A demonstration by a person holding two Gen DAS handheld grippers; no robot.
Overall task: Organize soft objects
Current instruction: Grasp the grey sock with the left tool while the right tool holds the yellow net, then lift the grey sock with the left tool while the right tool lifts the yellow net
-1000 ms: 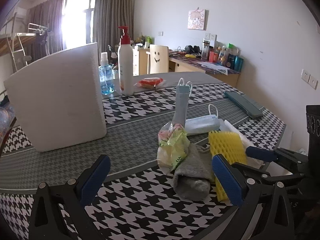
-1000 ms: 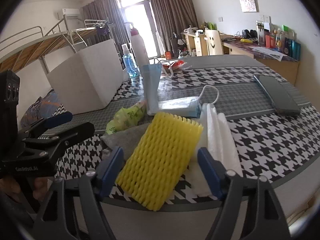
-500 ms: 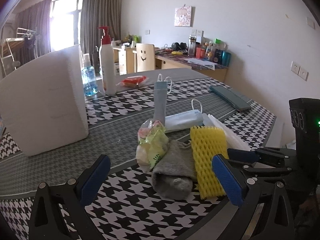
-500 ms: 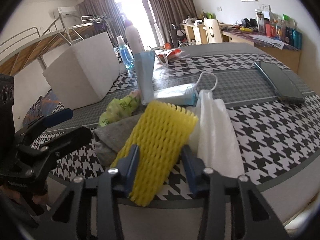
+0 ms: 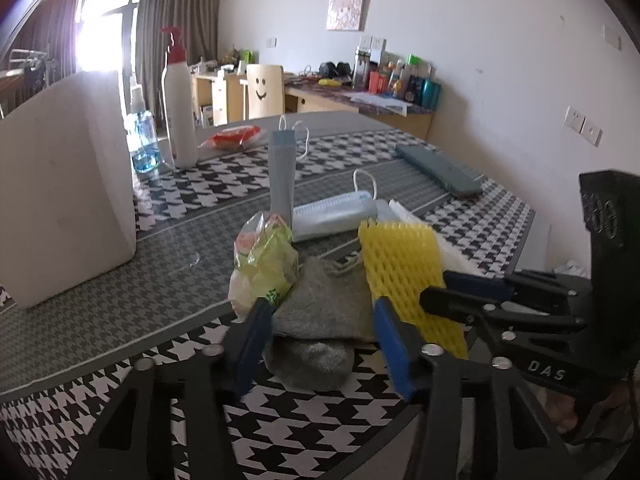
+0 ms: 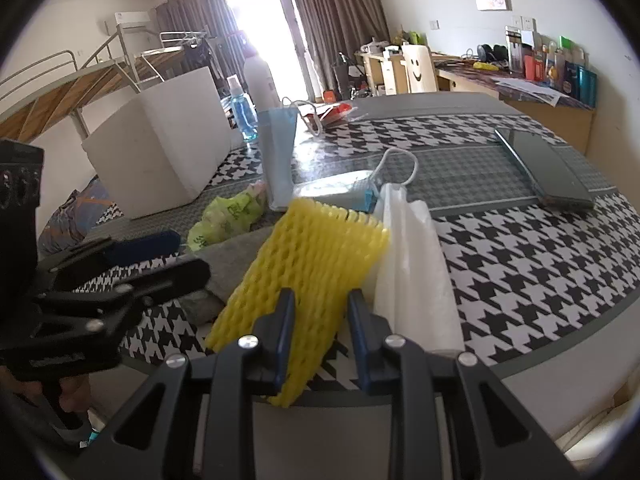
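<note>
A yellow foam net sleeve (image 6: pixel 308 264) lies near the table's front edge; my right gripper (image 6: pixel 320 312) is shut on its near end. It also shows in the left wrist view (image 5: pixel 404 264). A grey sock (image 5: pixel 320 320) lies left of it, and my left gripper (image 5: pixel 320 340) is closed around its near end. A crumpled green plastic bag (image 5: pixel 266 260) lies on the sock's far left. Behind are a flat face mask (image 5: pixel 332 216), an upright rolled mask (image 5: pixel 282 168) and white folded plastic (image 6: pixel 412 264).
A big white foam box (image 5: pixel 64 184) stands at the left. A lotion pump bottle (image 5: pixel 178 104), a blue spray bottle (image 5: pixel 142 144) and a red packet (image 5: pixel 232 138) stand at the back. A dark flat case (image 5: pixel 440 168) lies at the right. The houndstooth table (image 5: pixel 120 360) ends close to me.
My right gripper closed on the yellow foam net. My left gripper moved forward and closed in around the grey sock.
</note>
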